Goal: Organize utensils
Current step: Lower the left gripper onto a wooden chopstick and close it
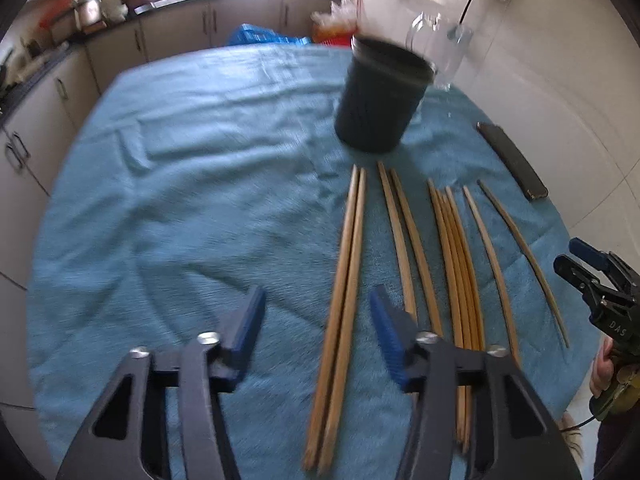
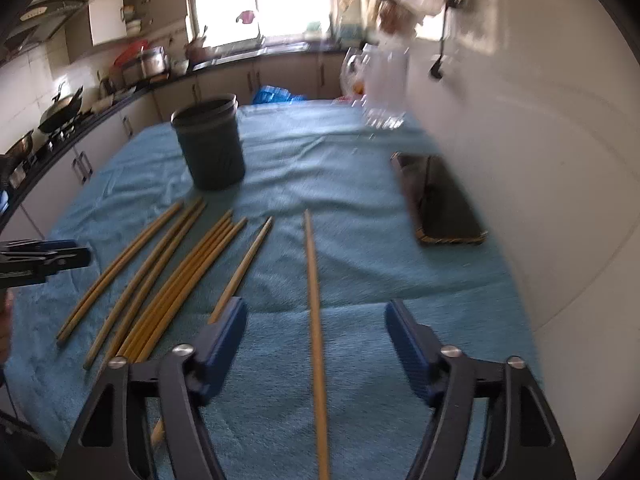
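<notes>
Dark holder (image 1: pixel 380 100) stands upright beyond wooden chopsticks (image 1: pixel 344 320); contents unseen; both claws (image 1: pixel 316 320) (image 2: pixel 316 340) spread.

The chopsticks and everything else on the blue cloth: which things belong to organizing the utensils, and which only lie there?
For the job:
- wooden chopsticks, lying loose in a row
- single chopstick, apart from the row
- dark round container, upright
- left hand-held gripper and right hand-held gripper, both open

Just lying about:
- dark flat tray
- clear glass jug
- blue towel underneath
</notes>
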